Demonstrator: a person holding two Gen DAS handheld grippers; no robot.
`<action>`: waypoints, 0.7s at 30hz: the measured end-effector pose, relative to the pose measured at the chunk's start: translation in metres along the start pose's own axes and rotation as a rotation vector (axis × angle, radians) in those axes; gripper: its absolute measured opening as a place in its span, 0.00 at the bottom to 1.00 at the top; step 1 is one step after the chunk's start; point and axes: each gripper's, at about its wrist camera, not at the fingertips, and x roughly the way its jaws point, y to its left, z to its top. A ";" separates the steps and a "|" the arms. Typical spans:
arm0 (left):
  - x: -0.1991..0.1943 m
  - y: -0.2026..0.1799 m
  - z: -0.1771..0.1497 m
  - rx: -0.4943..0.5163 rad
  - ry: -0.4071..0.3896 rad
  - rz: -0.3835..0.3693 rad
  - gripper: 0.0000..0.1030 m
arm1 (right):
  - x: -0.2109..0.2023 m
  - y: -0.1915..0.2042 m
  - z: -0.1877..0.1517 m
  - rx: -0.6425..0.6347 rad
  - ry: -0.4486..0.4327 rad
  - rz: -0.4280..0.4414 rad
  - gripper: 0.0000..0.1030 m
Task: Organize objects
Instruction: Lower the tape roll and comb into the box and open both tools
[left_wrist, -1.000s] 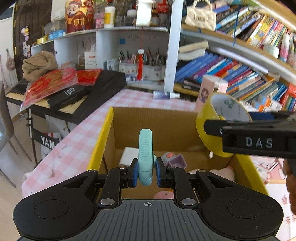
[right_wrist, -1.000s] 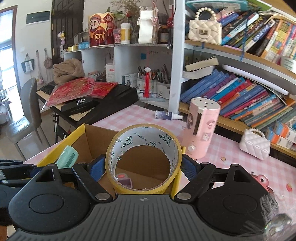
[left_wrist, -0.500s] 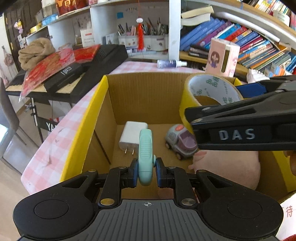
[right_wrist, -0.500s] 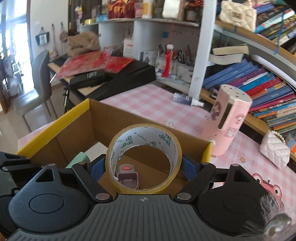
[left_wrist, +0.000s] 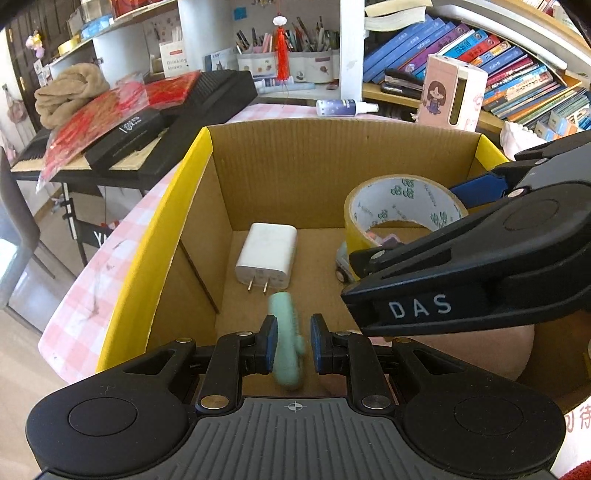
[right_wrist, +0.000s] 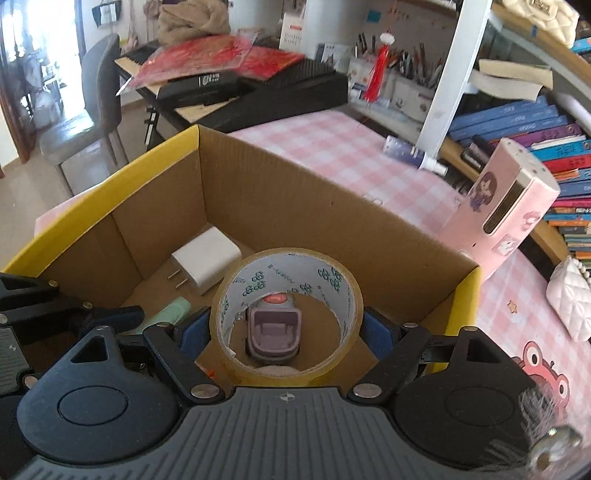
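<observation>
The left gripper (left_wrist: 293, 345) is open; the blurred mint clip (left_wrist: 287, 345) lies between its fingers. The right gripper (right_wrist: 286, 328) clamps the tape roll (right_wrist: 286, 314).

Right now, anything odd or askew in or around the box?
One thing: the mint-green comb is blurred and tilted between the left claw's open pads, apparently dropping into the cardboard box. The right claw grips the tape roll squarely. Charger and toy car lie flat, nothing damaged.

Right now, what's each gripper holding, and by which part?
Right gripper: tape roll, clamped across its outer sides. Left gripper: open, mint comb blurred between the jaws, apparently released.
</observation>
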 end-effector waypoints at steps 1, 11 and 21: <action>0.001 0.000 0.000 -0.001 0.001 0.000 0.17 | 0.001 0.001 0.000 -0.002 0.007 -0.001 0.81; -0.017 0.003 0.002 -0.012 -0.083 0.017 0.30 | -0.006 -0.004 -0.003 0.042 -0.025 0.002 0.82; -0.055 0.011 -0.006 -0.042 -0.207 0.030 0.61 | -0.056 -0.006 -0.020 0.116 -0.201 -0.062 0.85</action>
